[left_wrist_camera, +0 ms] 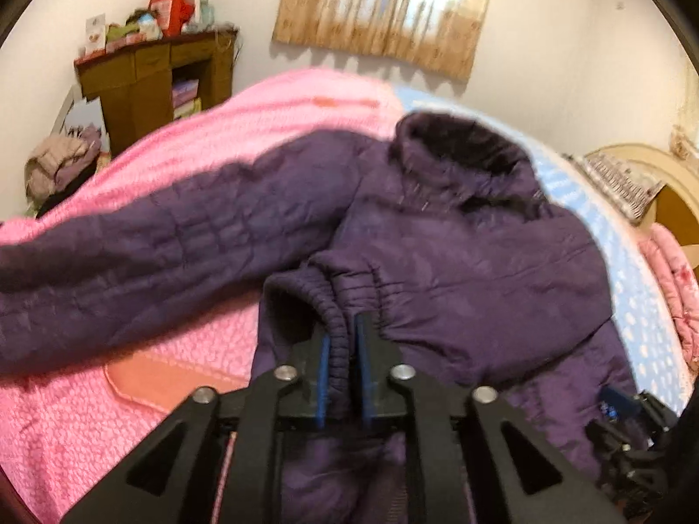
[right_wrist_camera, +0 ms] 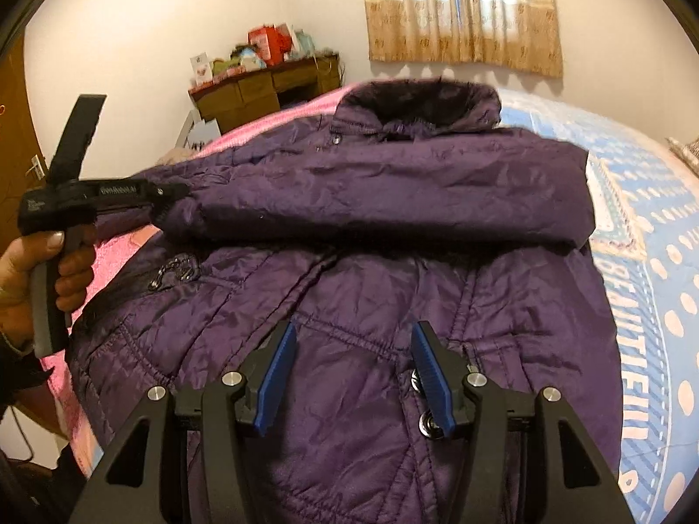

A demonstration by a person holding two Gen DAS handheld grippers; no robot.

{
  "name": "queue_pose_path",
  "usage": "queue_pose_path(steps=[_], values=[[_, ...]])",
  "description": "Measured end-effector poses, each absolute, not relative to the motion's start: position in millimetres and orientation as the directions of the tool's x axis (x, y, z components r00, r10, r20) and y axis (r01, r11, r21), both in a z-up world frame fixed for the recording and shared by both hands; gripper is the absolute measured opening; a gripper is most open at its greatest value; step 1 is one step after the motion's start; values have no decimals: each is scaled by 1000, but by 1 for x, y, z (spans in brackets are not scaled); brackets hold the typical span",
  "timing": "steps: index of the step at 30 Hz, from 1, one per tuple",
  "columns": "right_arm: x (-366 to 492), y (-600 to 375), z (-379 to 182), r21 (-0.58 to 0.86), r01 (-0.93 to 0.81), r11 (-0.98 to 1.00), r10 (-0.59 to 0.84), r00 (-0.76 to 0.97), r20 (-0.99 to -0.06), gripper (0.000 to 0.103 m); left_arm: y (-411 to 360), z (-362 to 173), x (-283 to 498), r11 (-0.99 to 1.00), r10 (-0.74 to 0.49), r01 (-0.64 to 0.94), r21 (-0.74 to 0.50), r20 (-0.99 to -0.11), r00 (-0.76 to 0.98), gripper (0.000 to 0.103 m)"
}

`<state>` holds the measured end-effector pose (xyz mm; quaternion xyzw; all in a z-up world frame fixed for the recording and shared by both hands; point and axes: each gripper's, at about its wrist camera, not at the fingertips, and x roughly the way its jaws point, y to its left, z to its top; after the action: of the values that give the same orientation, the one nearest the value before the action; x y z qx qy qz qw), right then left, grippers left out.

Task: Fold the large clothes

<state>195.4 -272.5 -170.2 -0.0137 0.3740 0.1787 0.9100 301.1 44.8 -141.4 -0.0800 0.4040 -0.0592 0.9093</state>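
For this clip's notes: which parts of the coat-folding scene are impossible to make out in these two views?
- Left wrist view: the long sleeve is motion-blurred and its end cut off by the frame's left edge.
- Right wrist view: the left hand-held gripper has its tips hidden against the cuff.
- Both views: the coat's hem lies behind the gripper frames.
- Cabinet-top clutter: too blurred to identify.

The left gripper (left_wrist_camera: 343, 349) is closed — a cuff is pinched between its blue pads (left_wrist_camera: 324, 375). The right gripper (right_wrist_camera: 356, 375) is held with its fingers spread wide — nothing is gripped.
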Motion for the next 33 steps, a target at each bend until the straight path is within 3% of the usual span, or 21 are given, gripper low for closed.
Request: queue_pose_path(steps=[1, 2, 3, 6, 9, 14, 19, 25, 33], values=[[196, -275, -166, 118, -329, 937, 315, 645, -696, 56, 43, -144, 301, 984, -157, 43, -171, -744, 650, 21], [195, -278, -160, 125, -323, 938, 315, 644, -697, 56, 42, -142, 299, 988, -138, 37, -150, -747, 650, 32], [193, -283, -145, 123, -316, 941, 312, 664, -679, 56, 43, -137, 296, 993, -106, 27, -118, -742, 662, 50], [199, -301, -106, 70, -236, 969, 228, 753, -617, 64, 40, -110, 279, 1000, -27, 16, -23, -642, 766, 76], [229, -320, -78, 17, -128, 992, 117, 831, -545, 73, 27, -92, 280, 1000, -14, 15, -3, -575, 818, 95], [299, -323, -84, 15, -145, 989, 128, 814, -567, 73, -14, -105, 315, 998, -32, 58, 24, -595, 803, 96], [345, -319, -129, -5, -187, 982, 140, 755, -640, 73, -48, -137, 342, 989, -3, 96, 110, -643, 766, 96], [355, -331, -178, 43, -171, 984, 150, 686, -712, 74, -45, -164, 357, 989, 22, 92, 113, -738, 674, 102], [359, -326, -188, 19, -166, 986, 125, 659, -742, 74, -53, -173, 357, 985, 53, 94, 147, -765, 642, 103]])
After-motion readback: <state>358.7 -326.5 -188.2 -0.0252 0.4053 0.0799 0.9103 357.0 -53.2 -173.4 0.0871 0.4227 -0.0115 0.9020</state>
